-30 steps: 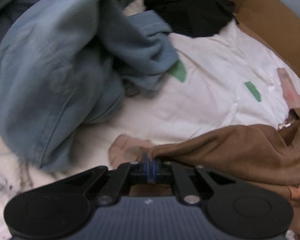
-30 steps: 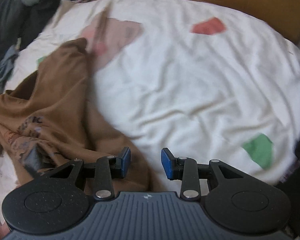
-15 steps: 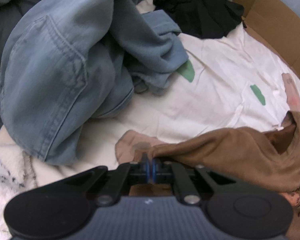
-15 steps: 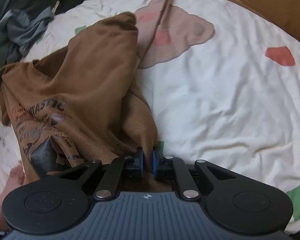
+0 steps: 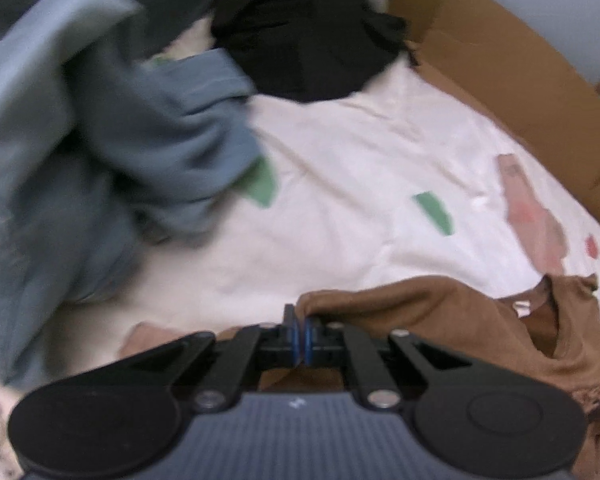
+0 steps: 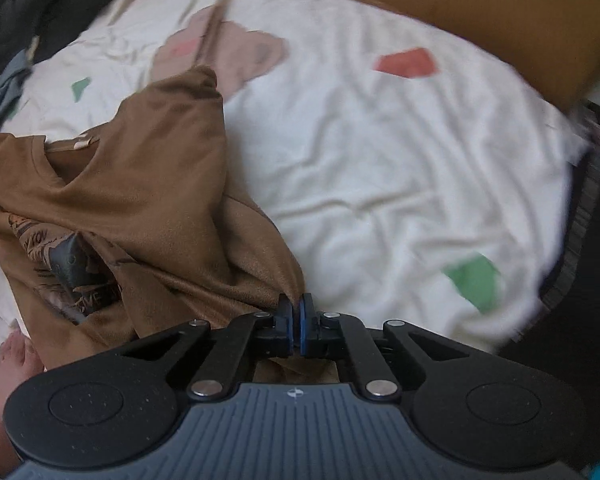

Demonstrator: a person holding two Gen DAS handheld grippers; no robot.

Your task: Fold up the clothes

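1. The brown T-shirt (image 6: 148, 200) lies crumpled on the white sheet (image 6: 380, 200), its printed front bunched at the lower left of the right wrist view and its neck opening turned up; it is not spread flat and shows no clean fold; a bare foot (image 6: 12, 364) rests just beside its lower edge.

2. A second ago the right gripper (image 6: 296, 320) stood open above the shirt's hem with nothing between its pads; half a second ago it had closed on the cloth, and now its jaws are pressed together on a brown edge, with the fabric drawn up into a ridge that runs to the pads.

3. The left gripper (image 5: 300, 334) has kept its jaws clamped on another brown edge through all three moments; the shirt trails off to its right, and the blur in its view suggests it is moving.

4. So both ends are now held, which I judge readies the shirt to be lifted and spread, or carried over into a fold; the pictures do not settle which.

5. Further out: a heap of blue denim (image 5: 100, 168) and a black garment (image 5: 308, 44) lie on the sheet beyond the left gripper, well apart from the shirt; a cardboard wall (image 6: 460, 8) borders the sheet's far side.
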